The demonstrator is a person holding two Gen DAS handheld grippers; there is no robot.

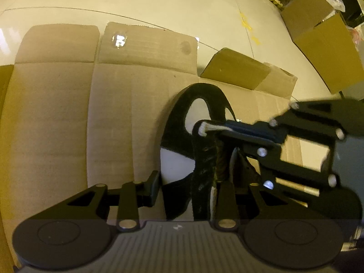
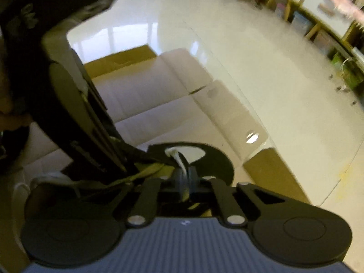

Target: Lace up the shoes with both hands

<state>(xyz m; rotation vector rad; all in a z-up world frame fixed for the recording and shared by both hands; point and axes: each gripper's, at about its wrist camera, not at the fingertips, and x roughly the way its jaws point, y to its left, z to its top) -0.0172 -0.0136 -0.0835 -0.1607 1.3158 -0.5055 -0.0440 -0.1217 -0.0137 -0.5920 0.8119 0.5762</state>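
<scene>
Black shoe [image 1: 202, 159] lies on flattened cardboard [image 1: 56, 113] spread over a pale glossy floor [image 1: 159, 0]. In the left wrist view its collar opening points up-frame, and the eyelet strip with a row of small holes runs down toward the camera.

Left gripper [image 1: 188, 186]: fingers part-open and straddling the shoe. Left finger [image 1: 153, 187] sits at the shoe's outer side, the right one is mostly hidden behind the eyelet strip and tongue. Cannot tell whether the pads actually press on the shoe.

Right gripper [image 1: 218, 130] comes in from the right of that view. Its fingers are closed on a white lace [image 1: 210, 129] right at the top of the eyelet strip; a short white stub pokes out past the tips.

Right wrist view: right gripper [image 2: 185, 177] with its grey pads together and the lace [image 2: 180, 159] pinched between them. The lace runs up from the pads into the shoe's [image 2: 218, 159] collar opening. The left gripper's [image 2: 68, 95] dark body fills the left of this view, slanting down to the shoe; its tips are not clear here. View is blurred.

Other cardboard boxes [image 1: 318, 29] stand at the far right in the left wrist view. A folded flap [image 1: 236, 68] lies just beyond the shoe. Shelves [image 2: 318, 18] with assorted items run along the far wall in the right wrist view.
</scene>
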